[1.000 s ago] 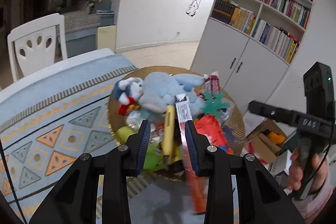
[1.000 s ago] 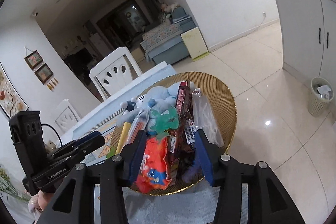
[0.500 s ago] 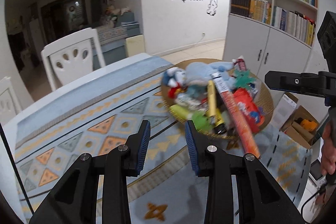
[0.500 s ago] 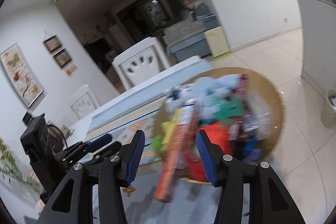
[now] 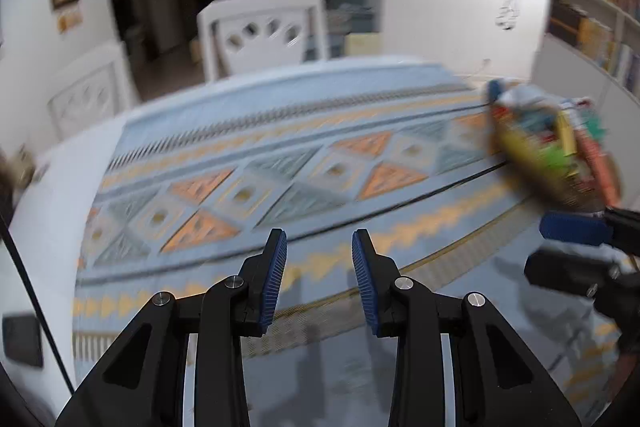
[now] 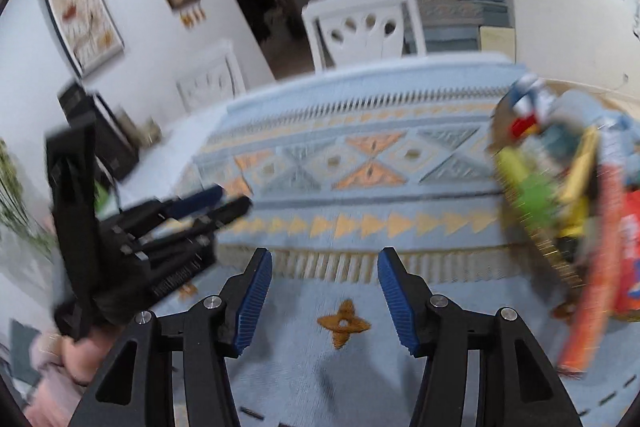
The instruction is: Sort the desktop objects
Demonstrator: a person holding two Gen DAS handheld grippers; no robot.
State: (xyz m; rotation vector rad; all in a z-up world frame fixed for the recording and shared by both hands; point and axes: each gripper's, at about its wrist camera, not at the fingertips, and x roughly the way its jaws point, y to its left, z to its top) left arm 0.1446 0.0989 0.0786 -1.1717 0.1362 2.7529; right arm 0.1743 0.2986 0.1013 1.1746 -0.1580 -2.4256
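Right wrist view: left gripper [image 6: 224, 201] at left, jaws narrowly apart and empty; right gripper [image 6: 325, 297] centre, jaws just widened, nothing between, above the patterned tablecloth [image 6: 360, 163]; the woven basket [image 6: 548, 247] of toys and snack packets sits far right.

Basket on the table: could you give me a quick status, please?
Left tongs open, empty. Right tongs empty, just been opening. Basket full of items, off right, untouched. Tablecloth ahead, nothing blocking.
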